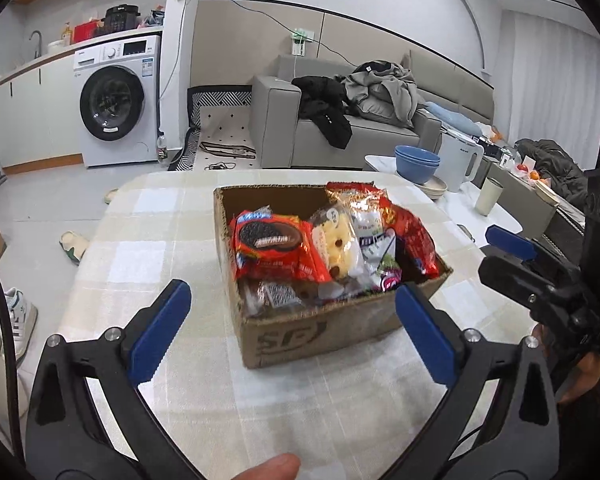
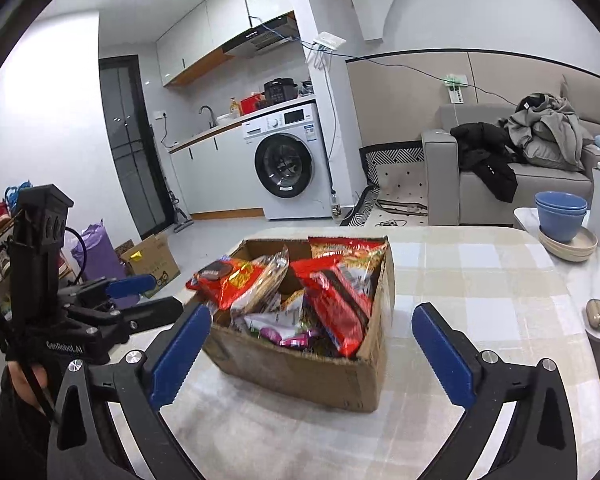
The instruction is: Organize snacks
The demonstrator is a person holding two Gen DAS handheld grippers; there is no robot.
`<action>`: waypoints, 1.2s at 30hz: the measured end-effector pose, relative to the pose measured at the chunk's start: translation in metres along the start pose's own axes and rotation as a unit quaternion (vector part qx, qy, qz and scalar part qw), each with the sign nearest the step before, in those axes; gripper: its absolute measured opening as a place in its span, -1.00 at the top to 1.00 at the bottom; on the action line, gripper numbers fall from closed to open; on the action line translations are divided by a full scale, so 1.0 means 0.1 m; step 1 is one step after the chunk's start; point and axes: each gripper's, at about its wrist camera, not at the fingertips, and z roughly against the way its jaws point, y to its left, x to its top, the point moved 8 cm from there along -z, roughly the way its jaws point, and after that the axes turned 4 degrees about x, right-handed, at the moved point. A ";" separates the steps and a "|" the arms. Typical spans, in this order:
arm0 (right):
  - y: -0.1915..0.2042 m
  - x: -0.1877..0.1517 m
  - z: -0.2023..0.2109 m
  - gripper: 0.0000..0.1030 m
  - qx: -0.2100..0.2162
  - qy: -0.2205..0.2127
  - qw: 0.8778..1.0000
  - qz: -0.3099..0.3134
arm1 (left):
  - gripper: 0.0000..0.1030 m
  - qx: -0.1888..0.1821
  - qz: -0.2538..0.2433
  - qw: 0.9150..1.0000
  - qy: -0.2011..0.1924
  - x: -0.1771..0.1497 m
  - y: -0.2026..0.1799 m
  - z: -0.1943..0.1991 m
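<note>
An open cardboard box (image 1: 324, 332) stands on the checked tablecloth, filled with snack packets. A red cookie packet (image 1: 272, 248), a yellow-white pastry packet (image 1: 336, 248) and a red packet (image 1: 412, 236) show on top. The box also shows in the right wrist view (image 2: 300, 376), with red packets (image 2: 336, 300) inside. My left gripper (image 1: 292, 320) is open and empty, just in front of the box. My right gripper (image 2: 306, 344) is open and empty, near the box's front side. Each gripper shows in the other's view, the right one (image 1: 516, 252) and the left one (image 2: 132, 292).
Stacked blue bowls (image 1: 418, 162) on plates, a white kettle (image 1: 460, 164) and a cup (image 1: 488, 196) stand on the table to the right. A small case (image 2: 598, 314) lies at the table's right edge. A sofa (image 1: 340, 136), washing machine (image 1: 116, 100) and floor clutter lie beyond.
</note>
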 end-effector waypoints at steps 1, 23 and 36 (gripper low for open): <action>0.01 -0.04 0.03 -0.99 0.000 0.001 1.000 0.003 | -0.97 0.003 -0.002 1.000 -0.001 -0.05 0.00 0.04; 0.10 -0.55 0.10 -0.99 0.001 0.002 0.999 0.036 | -0.97 0.032 -0.008 0.999 -0.035 -0.65 0.20 0.18; 0.13 -0.51 0.19 -0.99 0.019 -0.041 0.998 0.044 | -0.98 0.037 -0.014 0.997 -0.066 -0.68 0.22 0.18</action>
